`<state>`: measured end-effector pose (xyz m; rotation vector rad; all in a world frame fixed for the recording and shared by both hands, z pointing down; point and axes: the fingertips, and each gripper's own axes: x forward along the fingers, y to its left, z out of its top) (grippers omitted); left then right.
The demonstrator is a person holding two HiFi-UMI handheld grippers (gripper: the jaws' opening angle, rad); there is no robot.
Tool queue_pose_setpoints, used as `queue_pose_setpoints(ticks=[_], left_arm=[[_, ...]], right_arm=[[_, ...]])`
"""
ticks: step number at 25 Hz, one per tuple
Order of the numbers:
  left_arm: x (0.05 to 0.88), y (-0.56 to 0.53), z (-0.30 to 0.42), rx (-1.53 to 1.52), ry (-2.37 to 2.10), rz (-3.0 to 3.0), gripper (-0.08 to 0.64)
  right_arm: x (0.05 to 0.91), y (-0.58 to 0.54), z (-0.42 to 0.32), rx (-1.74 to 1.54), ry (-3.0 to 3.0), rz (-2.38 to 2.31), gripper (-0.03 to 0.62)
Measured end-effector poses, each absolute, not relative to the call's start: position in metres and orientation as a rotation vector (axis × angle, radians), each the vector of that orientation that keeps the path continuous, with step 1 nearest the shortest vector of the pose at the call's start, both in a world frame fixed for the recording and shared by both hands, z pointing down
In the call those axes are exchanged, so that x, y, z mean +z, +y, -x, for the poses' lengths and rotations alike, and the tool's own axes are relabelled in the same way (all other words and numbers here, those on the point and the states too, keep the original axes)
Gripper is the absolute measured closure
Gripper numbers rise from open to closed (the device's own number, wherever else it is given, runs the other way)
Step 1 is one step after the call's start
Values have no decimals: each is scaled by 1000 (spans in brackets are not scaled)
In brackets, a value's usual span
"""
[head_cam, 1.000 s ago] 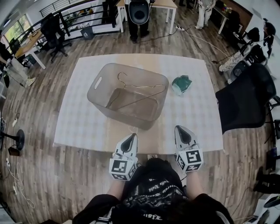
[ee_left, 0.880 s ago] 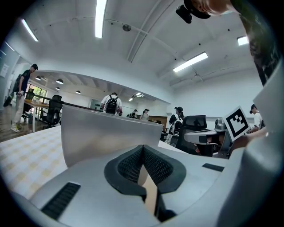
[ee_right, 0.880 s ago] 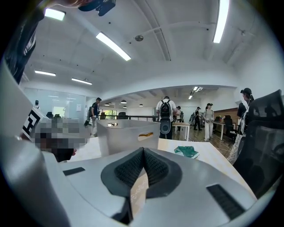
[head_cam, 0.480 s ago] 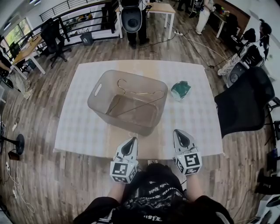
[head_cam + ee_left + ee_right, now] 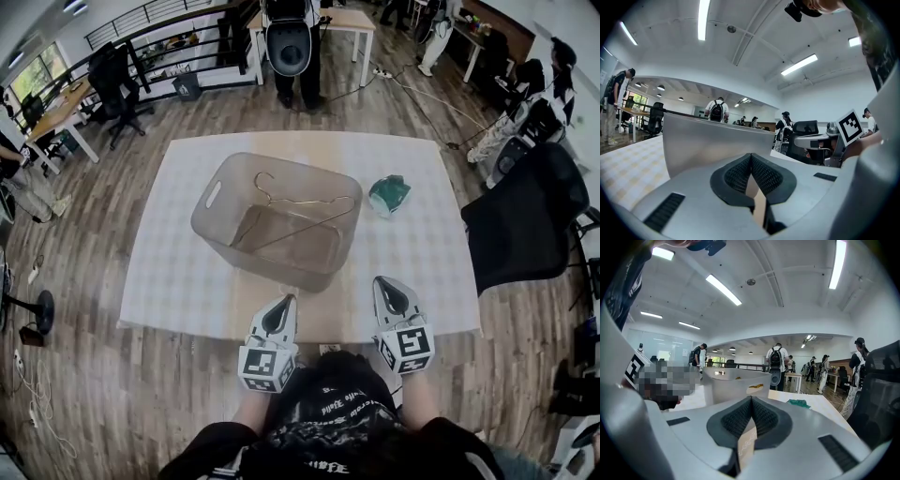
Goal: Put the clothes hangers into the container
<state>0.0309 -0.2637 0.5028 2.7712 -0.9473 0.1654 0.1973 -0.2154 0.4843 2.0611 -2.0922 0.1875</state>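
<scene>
So, both grippers are empty w/ jaws pressed together: left gripper (image 5: 283, 302) and right gripper (image 5: 386, 284) hover side by side over the table's (image 5: 178, 272) near edge. The gold clothes hanger (image 5: 305, 199) lies inside the translucent container (image 5: 211, 202) mid-table, hook toward the far-left. A crumpled green cloth (image 5: 388, 195) sits near the container's right side, apart from it.

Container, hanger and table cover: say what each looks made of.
Container: translucent grey plastic, smooth. Its base shows through the walls, and a handle slot is cut into one end.
Hanger: thin gold-coloured wire, probably metal, with a slight shine.
Table cover: white with a faint check, matt. It could be cloth or plastic sheet; the view does not settle which.
</scene>
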Motion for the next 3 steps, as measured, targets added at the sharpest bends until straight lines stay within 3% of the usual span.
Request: queue_pose_setpoints(ticks=[3], left_arm=[[504,-267,-32,163,-950,-2771,540]], right_arm=[[486,-219,-199,182,-2086,-2063,584]])
